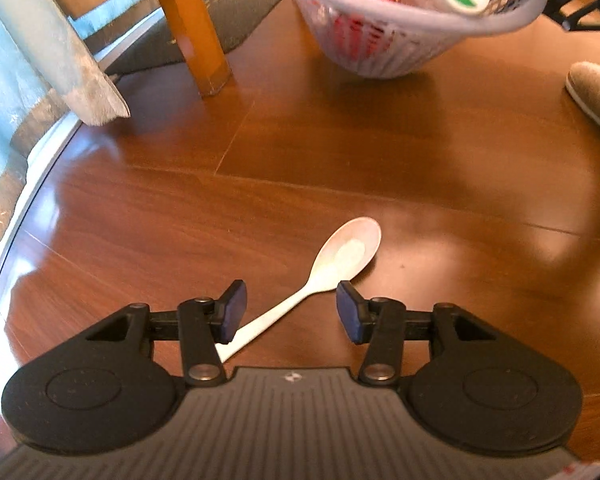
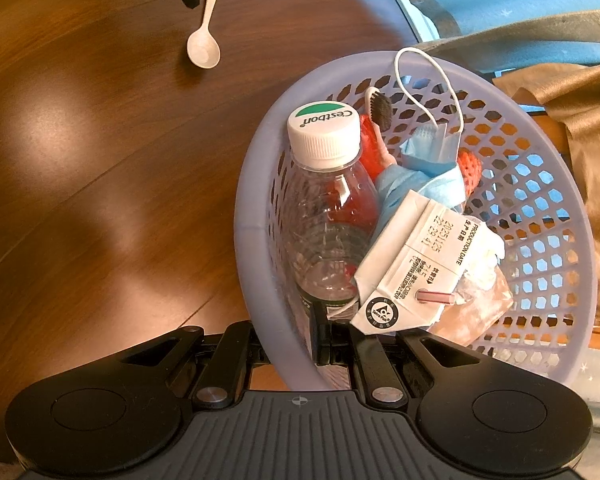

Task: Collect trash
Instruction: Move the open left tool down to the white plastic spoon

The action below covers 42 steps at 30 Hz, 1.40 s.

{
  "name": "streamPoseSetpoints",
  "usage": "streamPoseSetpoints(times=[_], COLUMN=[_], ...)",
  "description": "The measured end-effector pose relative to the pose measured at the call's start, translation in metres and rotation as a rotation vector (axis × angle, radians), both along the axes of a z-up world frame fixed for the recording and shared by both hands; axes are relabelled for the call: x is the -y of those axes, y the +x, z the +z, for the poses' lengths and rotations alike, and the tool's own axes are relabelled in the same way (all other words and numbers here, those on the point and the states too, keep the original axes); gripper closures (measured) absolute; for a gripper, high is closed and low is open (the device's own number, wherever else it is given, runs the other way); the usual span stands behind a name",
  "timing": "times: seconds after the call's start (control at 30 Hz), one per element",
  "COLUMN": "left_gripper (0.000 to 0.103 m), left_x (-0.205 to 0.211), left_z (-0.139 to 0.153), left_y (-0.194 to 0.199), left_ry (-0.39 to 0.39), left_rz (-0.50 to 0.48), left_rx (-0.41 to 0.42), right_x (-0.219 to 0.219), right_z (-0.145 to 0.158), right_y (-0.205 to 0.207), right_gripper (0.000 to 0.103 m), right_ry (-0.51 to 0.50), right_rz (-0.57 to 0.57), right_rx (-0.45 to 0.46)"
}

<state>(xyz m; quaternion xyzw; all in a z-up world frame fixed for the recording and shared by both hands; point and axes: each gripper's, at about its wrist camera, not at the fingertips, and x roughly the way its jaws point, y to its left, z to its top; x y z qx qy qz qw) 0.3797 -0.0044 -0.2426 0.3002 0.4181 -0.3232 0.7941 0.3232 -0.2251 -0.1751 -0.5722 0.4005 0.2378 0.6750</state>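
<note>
In the left wrist view, my left gripper [image 1: 291, 312] sits low in the frame with its jaws wide apart and nothing between the pads. The white plastic spoon [image 1: 328, 268] lies flat on the brown wooden floor [image 1: 140, 208]; its handle runs diagonally from behind the left pad up to the bowl, just right of centre. The right fingertip [image 1: 350, 310] is near the spoon's neck; I cannot tell whether it touches.

At the top of that frame stands the lavender basket [image 1: 384, 52], with a wooden table leg [image 1: 192, 28] upper left and a grey slipper [image 1: 598, 92] at the right edge.

In the right wrist view, my right gripper [image 2: 288, 346] is clamped on the basket's near wall, one finger outside and one inside. The basket fills the right half and holds a clear bottle [image 2: 328, 216] with a white cap, a flattened carton [image 2: 416, 268], a blue face mask [image 2: 424, 168] and a toothbrush [image 2: 380, 110]. The spoon appears upper left on the floor, well apart from the basket.
</note>
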Motion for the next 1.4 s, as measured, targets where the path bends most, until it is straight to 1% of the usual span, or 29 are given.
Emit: streamPoseSetpoints(times=[0.27,0.37,0.5,0.57,0.6,0.7,0.83,1.0,1.13,1.2,1.23,1.27,1.33,1.4], left_gripper=[0.059,0.059,0.060,0.064,0.065,0.069,0.082,0.085,0.087,0.085,0.082,0.077,0.075,0.075], left_x=[0.001,0.001,-0.002,-0.005,-0.006,-0.007,-0.008,-0.003,0.002,0.002,0.001,0.001,0.002,0.006], left_z=[-0.021,-0.029,-0.032,-0.033,-0.033,-0.032,-0.032,-0.031,-0.029,-0.026,-0.025,-0.023,-0.020,-0.017], left_y=[0.009,0.017,0.025,0.027,0.027,0.025,0.017,-0.008,-0.021,-0.021,-0.019,-0.016,-0.008,0.001], left_ry=[0.038,0.041,0.028,0.016,0.011,0.013,0.000,-0.008,-0.023,-0.045,-0.063,-0.079,-0.110,-0.135], left_rz=[-0.008,0.007,0.035,0.045,0.052,0.056,0.064,0.043,0.052,0.092,0.124,0.152,0.202,0.233], left_rx=[-0.030,-0.048,-0.086,-0.114,-0.127,-0.142,-0.184,-0.217,-0.204,-0.180,-0.167,-0.152,-0.125,-0.109], right_x=[0.000,0.000,0.000,0.000,0.000,0.000,0.000,-0.002,-0.003,-0.003,-0.003,-0.003,-0.003,-0.003], right_z=[0.000,-0.001,-0.001,-0.001,-0.001,-0.001,-0.002,-0.001,-0.001,-0.001,-0.001,0.000,-0.001,0.000], right_y=[0.001,0.002,0.002,0.002,0.003,0.003,0.001,0.001,0.002,0.002,0.001,0.002,0.002,0.002], right_gripper=[0.097,0.097,0.097,0.097,0.097,0.097,0.097,0.097,0.097,0.097,0.097,0.097,0.097,0.097], right_ry=[0.001,0.001,-0.001,-0.002,-0.001,-0.001,-0.003,-0.002,-0.001,0.000,0.001,0.001,0.001,0.002], right_rz=[-0.001,-0.002,-0.001,-0.001,-0.003,-0.005,-0.008,-0.011,-0.011,-0.010,-0.010,-0.011,-0.010,-0.010], right_rx=[-0.001,-0.001,-0.001,-0.001,-0.002,-0.001,0.001,0.002,0.000,0.001,0.001,0.001,0.001,0.001])
